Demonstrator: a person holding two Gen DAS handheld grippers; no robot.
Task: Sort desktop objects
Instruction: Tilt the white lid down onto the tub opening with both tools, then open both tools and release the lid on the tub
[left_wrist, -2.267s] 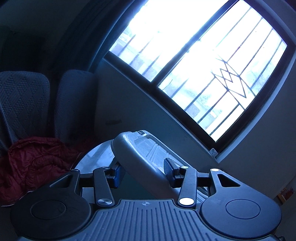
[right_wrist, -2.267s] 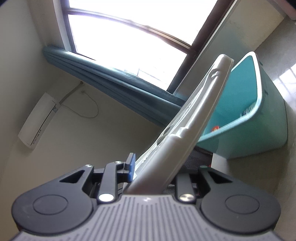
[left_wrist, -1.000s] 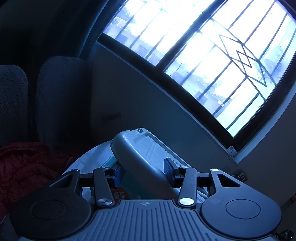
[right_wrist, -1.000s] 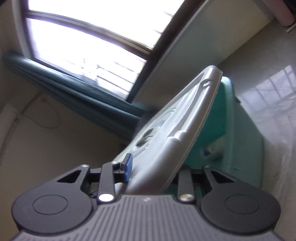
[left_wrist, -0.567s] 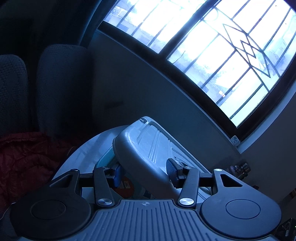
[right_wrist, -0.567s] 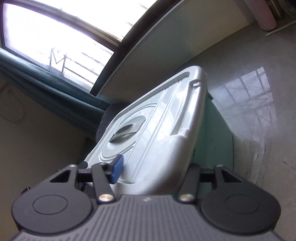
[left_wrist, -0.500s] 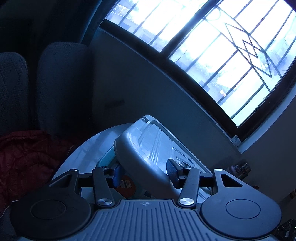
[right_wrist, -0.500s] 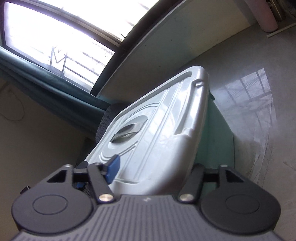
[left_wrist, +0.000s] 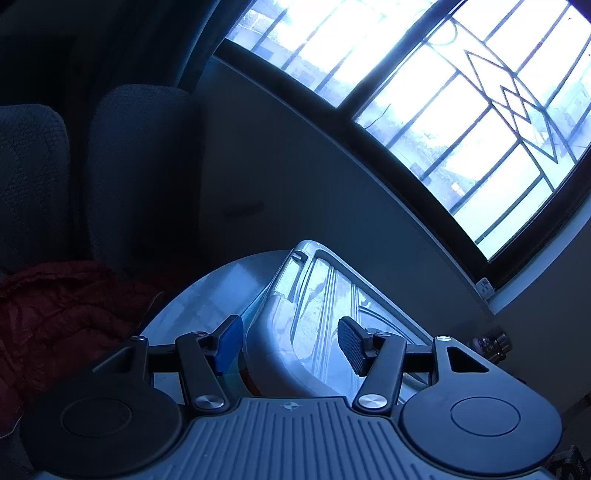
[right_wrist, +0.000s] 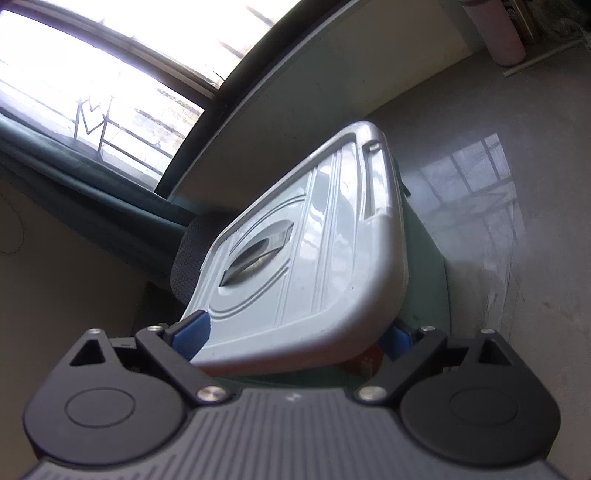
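A grey plastic lid with a recessed handle lies on a teal storage box, nearly flat over its rim. In the left wrist view the lid shows between my fingers. My left gripper is open, its pads standing apart from the lid's corner. My right gripper is open wide, its blue pads on either side of the lid's near edge without pressing it. A red item shows inside the box under the lid.
The box stands on a glossy round table by a barred window. Two dark chair backs and a red quilted cloth lie to the left. A pink bottle stands at the table's far side.
The lid has come down from a steep tilt onto the teal box. Both grippers were shut on it and have opened, letting it go.
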